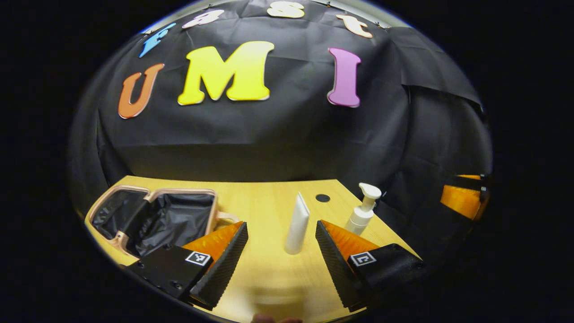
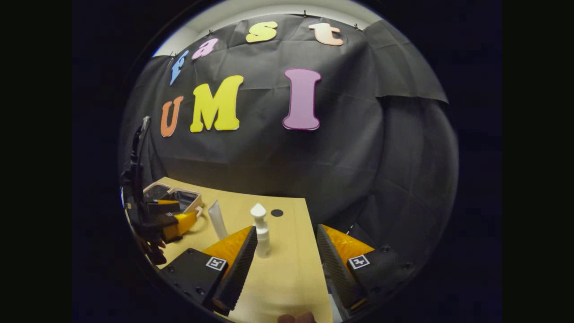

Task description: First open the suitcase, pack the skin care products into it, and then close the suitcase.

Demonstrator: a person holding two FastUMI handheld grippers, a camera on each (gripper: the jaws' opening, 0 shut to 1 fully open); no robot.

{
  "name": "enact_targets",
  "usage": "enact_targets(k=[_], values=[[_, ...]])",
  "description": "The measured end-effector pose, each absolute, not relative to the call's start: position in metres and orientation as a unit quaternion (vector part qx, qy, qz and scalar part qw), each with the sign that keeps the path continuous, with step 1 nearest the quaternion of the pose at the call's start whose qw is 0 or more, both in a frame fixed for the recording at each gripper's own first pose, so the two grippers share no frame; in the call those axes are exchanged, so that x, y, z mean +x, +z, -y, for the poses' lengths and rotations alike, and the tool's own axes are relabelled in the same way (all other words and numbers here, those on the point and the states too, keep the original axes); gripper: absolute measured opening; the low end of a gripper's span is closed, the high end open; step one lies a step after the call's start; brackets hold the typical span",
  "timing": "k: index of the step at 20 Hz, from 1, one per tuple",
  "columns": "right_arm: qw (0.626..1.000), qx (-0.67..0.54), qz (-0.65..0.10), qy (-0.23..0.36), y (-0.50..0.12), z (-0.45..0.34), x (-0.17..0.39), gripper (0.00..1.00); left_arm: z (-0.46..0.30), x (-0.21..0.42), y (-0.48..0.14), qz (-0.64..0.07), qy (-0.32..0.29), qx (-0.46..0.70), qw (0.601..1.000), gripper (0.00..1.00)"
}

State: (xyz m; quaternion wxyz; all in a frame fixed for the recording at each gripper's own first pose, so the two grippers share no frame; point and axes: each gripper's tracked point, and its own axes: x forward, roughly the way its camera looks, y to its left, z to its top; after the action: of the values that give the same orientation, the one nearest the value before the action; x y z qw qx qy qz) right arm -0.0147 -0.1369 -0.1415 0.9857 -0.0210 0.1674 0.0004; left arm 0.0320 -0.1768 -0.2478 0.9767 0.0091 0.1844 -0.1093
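A small suitcase (image 1: 152,215) with a pale pink rim and black lining lies wide open at the table's left. A white tube (image 1: 297,224) stands upright on its cap in mid-table, just ahead of my left gripper (image 1: 280,264), which is open and lined up on it without touching. To the tube's right stands a white pump bottle (image 1: 362,211). In the right gripper view the pump bottle (image 2: 261,231) stands beside the left finger of my open right gripper (image 2: 287,269); the tube (image 2: 218,220), the suitcase (image 2: 172,196) and the left gripper (image 2: 168,222) lie farther left.
The wooden table (image 1: 269,202) has a dark round hole (image 1: 322,198) near its back edge. Black cloth walls close in behind and to the right. The table's right edge (image 2: 314,251) runs just inside my right gripper's right finger.
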Motion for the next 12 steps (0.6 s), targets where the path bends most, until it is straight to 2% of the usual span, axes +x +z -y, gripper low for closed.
enact_targets(k=[2, 3, 6, 10, 11, 12], values=[[0.984, -0.028, -0.176, -0.006, -0.151, 0.15, -0.019, 0.8, 0.185, 0.043, -0.276, -0.206, -0.112, 0.005, 0.972, 1.0], [0.983, -0.031, -0.183, -0.009, -0.156, 0.156, -0.021, 0.8, 0.187, 0.049, -0.291, -0.215, -0.111, -0.001, 0.97, 0.95], [0.978, -0.035, -0.207, -0.018, -0.171, 0.167, -0.028, 0.8, 0.196, 0.068, -0.33, -0.244, -0.113, -0.015, 0.963, 0.93], [0.974, -0.037, -0.221, -0.029, -0.179, 0.173, -0.037, 0.8, 0.201, 0.092, -0.351, -0.246, -0.12, -0.005, 0.962, 0.9], [0.973, -0.038, -0.226, -0.029, -0.182, 0.173, -0.038, 0.8, 0.201, 0.097, -0.355, -0.247, -0.119, -0.001, 0.962, 0.98], [0.972, -0.04, -0.231, -0.028, -0.186, 0.173, -0.039, 0.8, 0.2, 0.102, -0.36, -0.25, -0.118, 0.0, 0.961, 0.9]])
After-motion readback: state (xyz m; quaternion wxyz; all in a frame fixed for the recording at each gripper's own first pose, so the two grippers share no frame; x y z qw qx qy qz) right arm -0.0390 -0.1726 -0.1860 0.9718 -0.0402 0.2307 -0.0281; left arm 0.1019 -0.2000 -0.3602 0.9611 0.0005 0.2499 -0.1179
